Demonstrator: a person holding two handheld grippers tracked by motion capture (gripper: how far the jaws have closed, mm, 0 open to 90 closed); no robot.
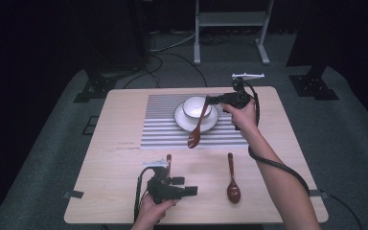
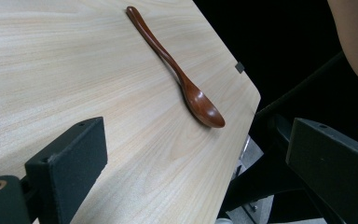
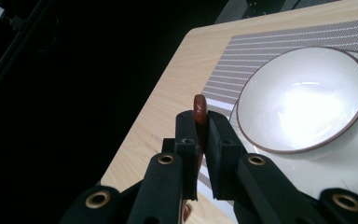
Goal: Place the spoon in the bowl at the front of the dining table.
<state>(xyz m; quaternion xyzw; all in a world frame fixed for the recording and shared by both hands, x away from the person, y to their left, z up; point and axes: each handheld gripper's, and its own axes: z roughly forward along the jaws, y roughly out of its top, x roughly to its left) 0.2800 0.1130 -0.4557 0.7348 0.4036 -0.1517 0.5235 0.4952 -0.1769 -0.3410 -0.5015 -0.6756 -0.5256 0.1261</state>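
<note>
**Spoon lifted beside an empty bowl**

The white bowl (image 1: pixel 195 106) on its saucer (image 1: pixel 210 123) holds nothing. The right tool (image 1: pixel 211 100) is clenched on a brown spoon (image 1: pixel 197 128) hanging over the striped mat (image 1: pixel 163 129). A second spoon (image 1: pixel 232 178) lies near the table (image 1: pixel 120 163) front edge. The left tool (image 1: pixel 191 190) rests released, with bare wood around it.

A pale wooden table (image 1: pixel 115 143) carries a striped placemat (image 1: pixel 158 129) and a brown wooden spoon (image 1: pixel 232 179).
</note>
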